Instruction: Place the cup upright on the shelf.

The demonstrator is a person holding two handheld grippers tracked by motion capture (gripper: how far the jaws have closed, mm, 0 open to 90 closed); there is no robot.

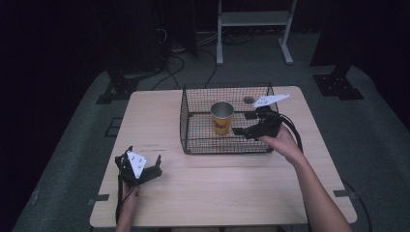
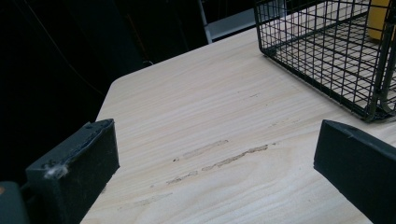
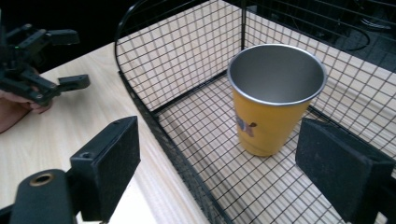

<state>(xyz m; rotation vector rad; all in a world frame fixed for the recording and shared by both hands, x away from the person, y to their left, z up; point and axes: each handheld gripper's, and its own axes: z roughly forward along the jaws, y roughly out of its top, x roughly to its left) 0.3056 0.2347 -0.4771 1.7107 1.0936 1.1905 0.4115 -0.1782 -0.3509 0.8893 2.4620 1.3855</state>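
The pale wooden bench (image 1: 208, 188) carries a black wire-mesh basket (image 1: 193, 123) with an open top. Inside the basket, near its middle, a yellow cup with a silver metal interior (image 3: 273, 100) stands upright on the mesh floor. The right claw (image 1: 240, 123) reaches over the basket's right side, its jaws spread apart and grasping nothing, the cup just ahead of them and untouched. The left claw (image 1: 153, 165) rests well apart from the basket, near the bench's front left, jaws released over bare wood.

cup's print (image 3: 246, 127) too blurred
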